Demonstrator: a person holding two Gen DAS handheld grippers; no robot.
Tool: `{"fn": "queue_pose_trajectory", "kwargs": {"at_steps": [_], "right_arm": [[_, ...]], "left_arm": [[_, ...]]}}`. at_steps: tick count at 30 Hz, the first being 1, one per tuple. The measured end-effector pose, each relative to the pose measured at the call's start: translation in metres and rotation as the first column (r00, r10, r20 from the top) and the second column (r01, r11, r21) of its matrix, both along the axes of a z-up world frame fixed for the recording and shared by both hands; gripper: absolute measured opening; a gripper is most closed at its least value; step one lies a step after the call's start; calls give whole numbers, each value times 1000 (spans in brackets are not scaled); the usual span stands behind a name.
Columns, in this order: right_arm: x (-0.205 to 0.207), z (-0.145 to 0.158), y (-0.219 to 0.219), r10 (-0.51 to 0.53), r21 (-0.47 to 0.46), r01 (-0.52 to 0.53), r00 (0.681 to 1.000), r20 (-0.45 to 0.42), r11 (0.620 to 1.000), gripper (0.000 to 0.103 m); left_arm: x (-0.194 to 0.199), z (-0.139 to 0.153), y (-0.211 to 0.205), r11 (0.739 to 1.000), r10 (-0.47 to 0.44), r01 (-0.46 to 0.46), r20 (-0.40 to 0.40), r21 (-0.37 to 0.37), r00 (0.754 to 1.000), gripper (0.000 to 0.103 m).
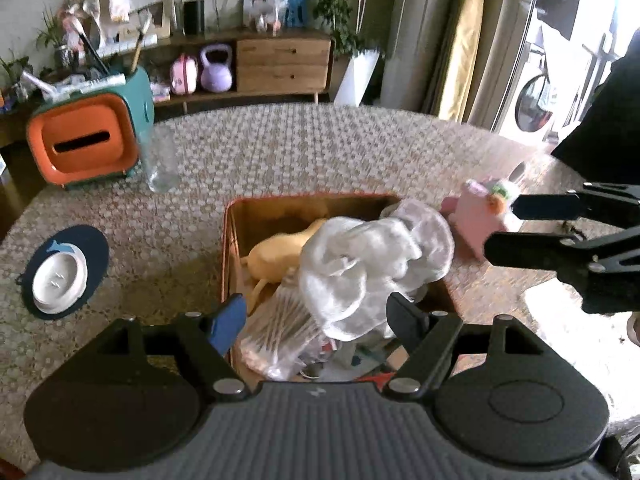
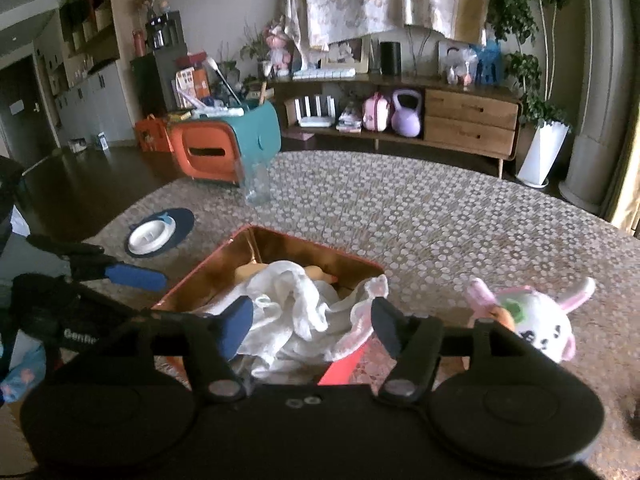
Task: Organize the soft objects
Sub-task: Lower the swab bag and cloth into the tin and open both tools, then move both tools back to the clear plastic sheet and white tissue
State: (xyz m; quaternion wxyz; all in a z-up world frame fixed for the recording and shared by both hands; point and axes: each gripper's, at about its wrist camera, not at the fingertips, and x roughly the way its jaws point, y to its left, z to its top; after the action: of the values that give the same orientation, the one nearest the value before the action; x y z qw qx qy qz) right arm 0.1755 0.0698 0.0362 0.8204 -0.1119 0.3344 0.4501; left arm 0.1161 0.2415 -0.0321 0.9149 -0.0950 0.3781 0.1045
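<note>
Lying bunched over the orange box's (image 1: 228, 248) right rim, the white cloth (image 1: 372, 264) looks light, limp and likely to sag, so a pinch at a thick fold seems best. Both the left gripper (image 1: 316, 316) and right gripper (image 2: 312, 320) hover with fingers spread wide, holding nothing. On the surface (image 2: 420, 208) just right of the box sits the plush bunny (image 2: 540, 320), soft and squashy.

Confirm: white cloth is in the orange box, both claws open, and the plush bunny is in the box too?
Not quite. The plush bunny sits on the table beside the orange box, as the right wrist view shows. The white cloth is in the box, and the left claw and right claw are open.
</note>
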Motion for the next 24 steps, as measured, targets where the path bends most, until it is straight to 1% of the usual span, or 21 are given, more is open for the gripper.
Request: {"fn": "queue_pose_trajectory", "kwargs": {"at_steps": [4, 8, 10, 13, 15, 19, 20, 22, 24], "right_arm": [[-12, 16, -24, -17, 38, 17, 1000, 16, 999, 71], [-22, 27, -49, -48, 49, 47, 999, 20, 998, 77], [-27, 30, -61, -63, 49, 62, 998, 18, 997, 79], [-34, 36, -81, -78, 53, 76, 996, 33, 996, 83], [-37, 41, -96, -93, 64, 91, 995, 42, 994, 86], [-42, 50, -128, -135, 97, 130, 989, 54, 987, 90], [-41, 51, -135, -148, 102, 142, 987, 55, 985, 91], [-41, 54, -149, -172, 112, 166, 984, 54, 980, 92], [-40, 56, -165, -201, 117, 193, 978, 61, 974, 94]], "left_arm": [[-11, 17, -19, 1000, -9, 8, 47, 24, 999, 77], [-16, 33, -43, 999, -42, 39, 86, 34, 995, 77], [-17, 39, -56, 998, -58, 55, 101, 41, 993, 85], [-16, 45, -76, 995, -89, 85, 116, 44, 989, 85], [-14, 49, -89, 994, -109, 105, 127, 37, 986, 85], [-9, 55, -115, 988, -152, 151, 153, 18, 977, 86], [-8, 56, -123, 987, -159, 160, 160, 11, 974, 87], [-3, 57, -136, 984, -174, 178, 170, -7, 970, 93], [0, 56, -147, 980, -191, 199, 185, -26, 964, 93]]}}
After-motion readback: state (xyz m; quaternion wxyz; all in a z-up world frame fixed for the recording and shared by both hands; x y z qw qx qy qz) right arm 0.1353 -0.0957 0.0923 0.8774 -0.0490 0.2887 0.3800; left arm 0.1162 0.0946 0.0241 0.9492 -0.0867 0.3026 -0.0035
